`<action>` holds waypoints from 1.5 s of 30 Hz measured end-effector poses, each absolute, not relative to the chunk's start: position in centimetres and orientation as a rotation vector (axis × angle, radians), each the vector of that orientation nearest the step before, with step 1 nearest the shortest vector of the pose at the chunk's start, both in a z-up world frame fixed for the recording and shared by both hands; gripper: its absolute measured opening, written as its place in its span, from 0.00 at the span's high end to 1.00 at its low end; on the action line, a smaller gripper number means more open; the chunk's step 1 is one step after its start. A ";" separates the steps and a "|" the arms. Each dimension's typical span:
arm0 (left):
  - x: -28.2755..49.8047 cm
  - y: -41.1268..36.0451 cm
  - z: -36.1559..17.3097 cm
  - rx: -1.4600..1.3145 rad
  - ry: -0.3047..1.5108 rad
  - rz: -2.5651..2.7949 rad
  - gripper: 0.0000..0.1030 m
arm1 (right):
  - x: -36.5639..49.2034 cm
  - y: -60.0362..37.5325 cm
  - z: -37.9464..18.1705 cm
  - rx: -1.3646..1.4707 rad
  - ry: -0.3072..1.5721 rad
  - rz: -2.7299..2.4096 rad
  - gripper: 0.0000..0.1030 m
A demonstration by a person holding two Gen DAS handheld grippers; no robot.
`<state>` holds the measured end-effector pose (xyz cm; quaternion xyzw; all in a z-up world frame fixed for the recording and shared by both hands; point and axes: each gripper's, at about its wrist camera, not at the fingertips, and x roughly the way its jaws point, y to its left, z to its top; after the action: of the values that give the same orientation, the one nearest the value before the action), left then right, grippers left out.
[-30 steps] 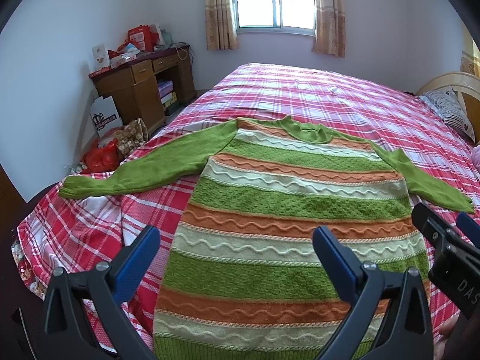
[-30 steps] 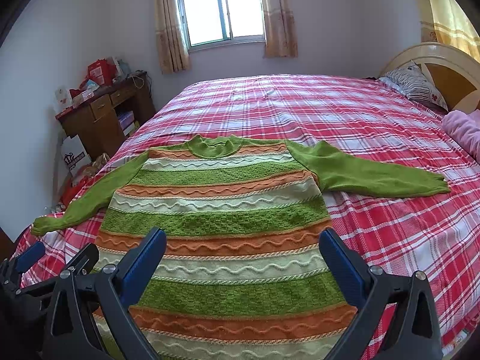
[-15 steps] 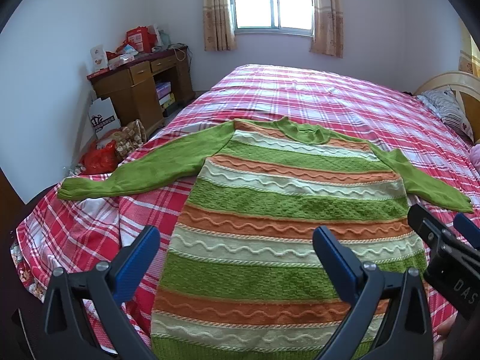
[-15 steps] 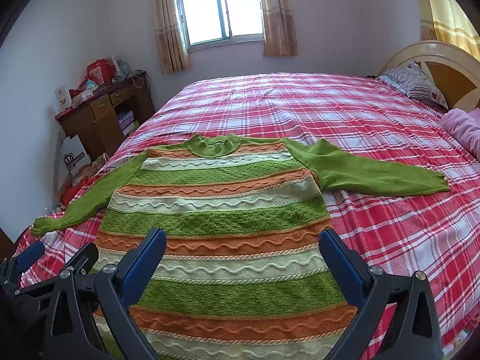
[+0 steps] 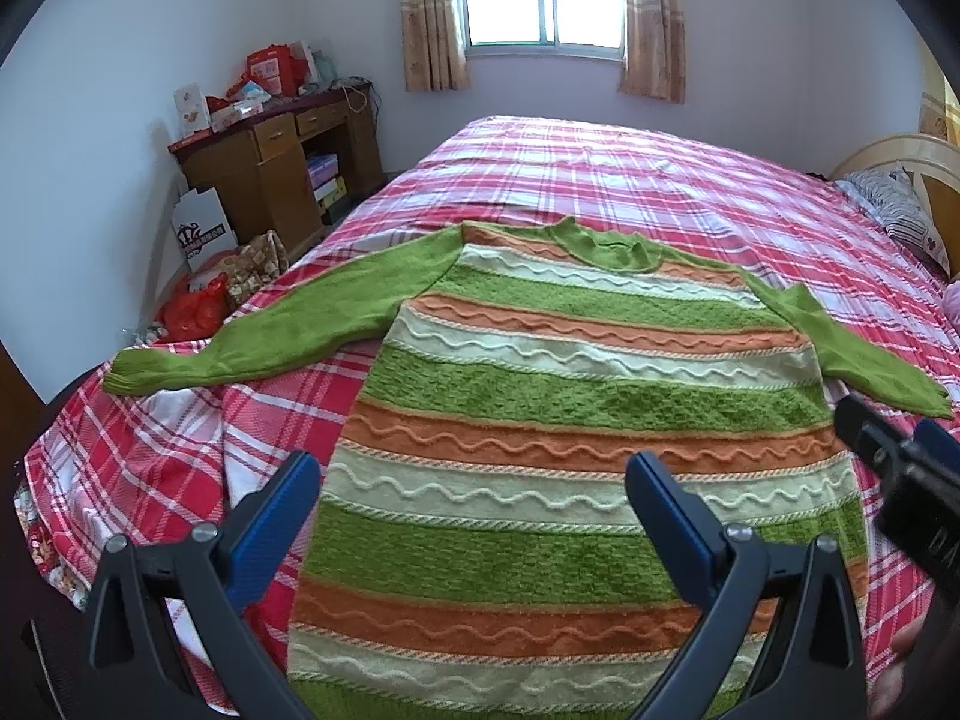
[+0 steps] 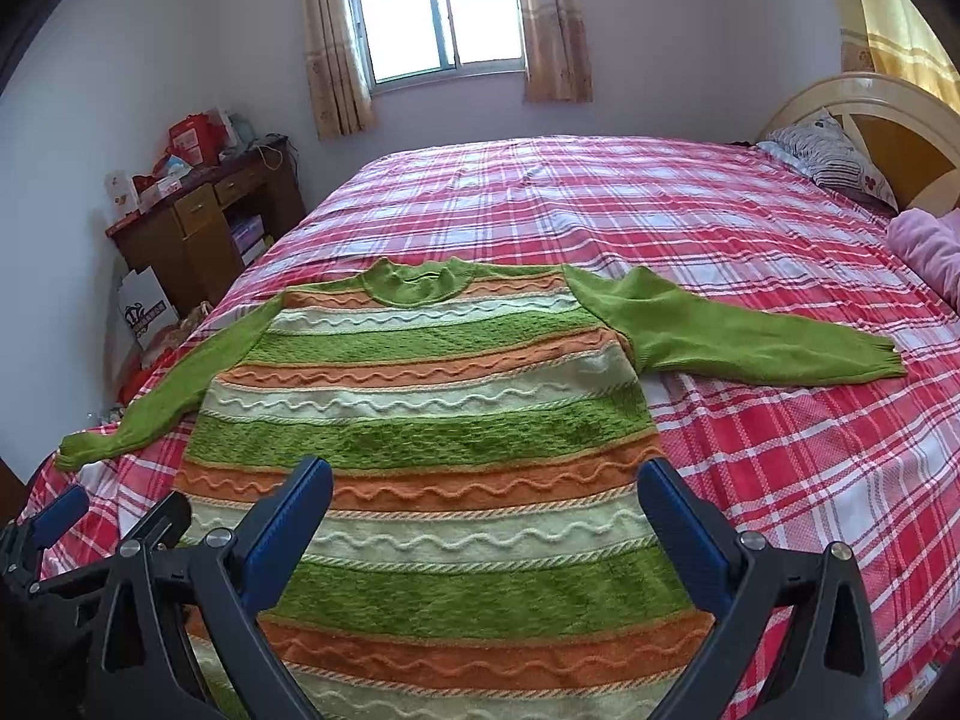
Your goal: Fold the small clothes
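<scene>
Sunlit bedroom: a curtained window (image 6: 444,12) stands behind a bed (image 6: 690,210) covered in red-and-white plaid, with a cluttered wooden desk (image 5: 270,174) by the wall. Part of a white print, "DA", shows on the right gripper's body in the left wrist view; the rest is cut off. A striped green, orange and cream sweater (image 6: 432,420) lies flat, sleeves spread, collar toward the window. Left gripper (image 5: 474,498) and right gripper (image 6: 486,498) hover over its lower half, jaws spread wide, gripping nothing.
</scene>
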<state>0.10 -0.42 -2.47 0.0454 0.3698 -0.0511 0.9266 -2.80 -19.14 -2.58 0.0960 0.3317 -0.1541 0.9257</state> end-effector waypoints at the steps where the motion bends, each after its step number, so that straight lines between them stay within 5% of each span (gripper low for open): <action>1: 0.3 -0.3 -2.6 0.086 0.759 -0.111 0.00 | -2.8 -19.9 -2.7 0.200 0.675 -0.330 0.01; 10: 3.6 -0.4 -4.0 0.061 0.770 -0.078 0.00 | -5.3 -37.3 -3.5 0.439 0.573 -0.537 0.02; 13: 4.8 -0.9 -4.7 0.071 0.799 -0.063 0.00 | -8.0 -44.8 -4.6 0.589 0.513 -0.672 0.16; 19: 6.8 -1.7 -5.9 0.068 0.825 -0.008 0.00 | -11.6 -55.9 -6.9 0.720 0.480 -0.925 0.19; 31: 8.7 -5.2 -7.8 0.115 0.872 -0.065 0.00 | -6.4 -61.1 -9.9 0.609 0.628 -1.010 0.20; 32: 8.8 -5.4 -7.9 0.124 0.873 -0.067 0.00 | -6.2 -61.2 -10.0 0.596 0.641 -1.025 0.23; 36: 9.0 -5.4 -8.4 0.127 0.890 -0.067 0.00 | -6.2 -61.4 -9.9 0.555 0.665 -1.013 0.73; 38: 9.0 -5.1 -8.4 0.115 0.890 -0.072 0.00 | -6.7 -61.4 -9.8 0.565 0.653 -0.977 0.77; 40: 8.9 -4.8 -8.3 0.109 0.885 -0.071 0.00 | -7.5 -61.3 -9.6 0.605 0.616 -0.900 0.93; 45: 8.5 -3.6 -7.3 0.083 0.859 -0.064 0.00 | -9.0 -58.8 -6.3 0.630 0.500 -0.773 0.93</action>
<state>8.49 -3.65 -7.33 0.0403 0.4161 -0.0308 0.9079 -9.01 -58.84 -6.31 0.2990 0.2374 -0.3667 0.8484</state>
